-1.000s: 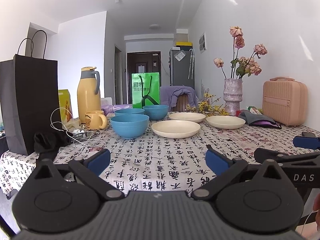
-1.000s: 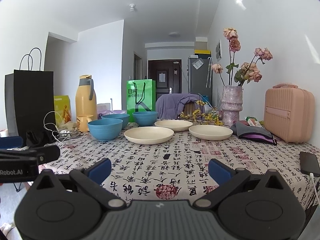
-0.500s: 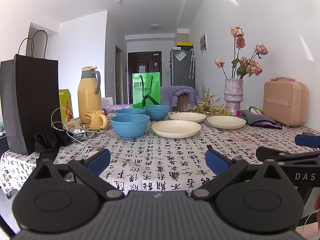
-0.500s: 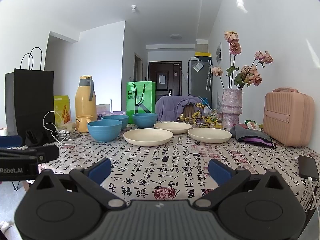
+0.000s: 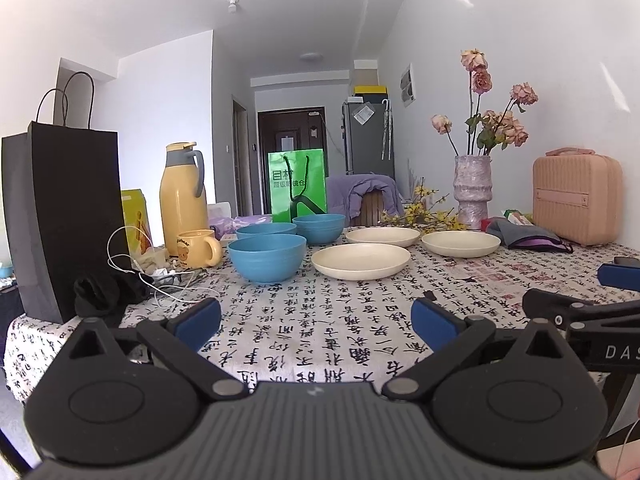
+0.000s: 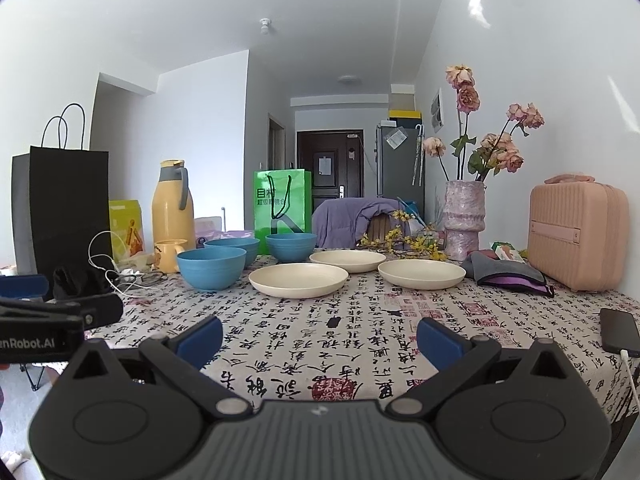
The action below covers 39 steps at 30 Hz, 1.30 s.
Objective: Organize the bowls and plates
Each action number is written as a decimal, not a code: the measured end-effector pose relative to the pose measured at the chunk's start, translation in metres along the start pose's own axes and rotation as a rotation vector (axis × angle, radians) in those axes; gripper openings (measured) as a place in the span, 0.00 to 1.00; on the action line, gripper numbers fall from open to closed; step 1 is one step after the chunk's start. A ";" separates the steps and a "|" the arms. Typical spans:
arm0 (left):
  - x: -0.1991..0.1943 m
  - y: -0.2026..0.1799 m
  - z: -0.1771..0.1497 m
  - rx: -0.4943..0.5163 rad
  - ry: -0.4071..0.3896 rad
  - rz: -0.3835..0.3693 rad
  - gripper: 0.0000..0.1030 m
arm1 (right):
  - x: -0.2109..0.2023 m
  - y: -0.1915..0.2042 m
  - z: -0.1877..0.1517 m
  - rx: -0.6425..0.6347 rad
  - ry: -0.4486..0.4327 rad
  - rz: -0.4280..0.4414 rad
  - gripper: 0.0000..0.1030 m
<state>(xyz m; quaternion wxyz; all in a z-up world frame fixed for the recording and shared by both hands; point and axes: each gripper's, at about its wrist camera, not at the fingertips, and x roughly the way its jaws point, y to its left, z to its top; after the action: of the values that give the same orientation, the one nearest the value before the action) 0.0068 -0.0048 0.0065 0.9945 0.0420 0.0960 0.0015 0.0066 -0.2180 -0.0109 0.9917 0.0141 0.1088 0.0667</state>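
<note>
Three blue bowls stand at the table's middle left: the nearest bowl [image 5: 267,258] [image 6: 211,268], a second bowl [image 5: 265,231] [image 6: 233,245] behind it, and a third bowl [image 5: 318,228] [image 6: 290,246] to their right. Right of them lie three cream plates: the front plate [image 5: 361,262] [image 6: 298,279], a back plate [image 5: 383,236] [image 6: 347,260] and a right plate [image 5: 461,243] [image 6: 421,274]. My left gripper [image 5: 316,320] hangs open over the near tablecloth, empty. My right gripper [image 6: 320,338] is open too, well short of the plates. Each gripper shows at the edge of the other's view.
A black paper bag [image 5: 60,220], a yellow thermos [image 5: 182,192], a yellow mug [image 5: 196,248] and white cables [image 5: 132,264] crowd the left. A green bag [image 5: 298,186], a flower vase [image 6: 464,220], a pink case [image 6: 576,236], a grey pouch [image 6: 508,274] and a phone [image 6: 619,332] stand back and right.
Both grippers have risen and edged forward a little; the dishes sit slightly lower in both views. Both stay open and empty.
</note>
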 end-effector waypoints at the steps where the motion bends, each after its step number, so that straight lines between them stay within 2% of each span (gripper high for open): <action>1: 0.004 0.002 0.001 -0.001 -0.002 0.014 1.00 | 0.004 -0.001 -0.002 0.005 -0.009 -0.001 1.00; 9: 0.040 0.018 0.011 -0.062 0.017 0.074 1.00 | 0.029 -0.015 0.002 0.011 -0.023 -0.048 1.00; 17: 0.078 0.016 0.014 -0.081 0.032 0.045 1.00 | 0.049 -0.034 0.000 0.051 -0.042 -0.067 1.00; 22: 0.096 0.014 0.010 -0.048 0.037 0.016 1.00 | 0.067 -0.036 0.007 0.037 -0.039 -0.088 1.00; 25: 0.111 0.010 0.007 -0.025 0.033 0.024 1.00 | 0.081 -0.034 0.010 0.024 -0.010 -0.104 1.00; 28: 0.134 0.008 0.014 -0.017 0.079 0.014 1.00 | 0.093 -0.034 0.010 0.015 -0.023 -0.080 1.00; 32: 0.168 0.011 0.021 -0.065 0.125 0.032 1.00 | 0.121 -0.042 0.018 0.037 0.011 -0.067 1.00; 35: 0.191 0.014 0.027 -0.112 0.126 0.029 1.00 | 0.150 -0.049 0.033 0.040 0.060 -0.054 1.00; 37: 0.210 0.012 0.034 -0.106 0.165 0.013 1.00 | 0.171 -0.053 0.042 0.050 0.098 -0.038 1.00; 39: 0.225 0.010 0.039 -0.098 0.165 -0.004 1.00 | 0.188 -0.058 0.046 0.070 0.095 -0.019 1.00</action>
<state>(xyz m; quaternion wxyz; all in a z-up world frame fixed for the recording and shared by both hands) 0.2350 0.0041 0.0028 0.9840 -0.0071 0.1776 0.0077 0.2054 -0.2504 -0.0090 0.9849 0.0446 0.1583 0.0541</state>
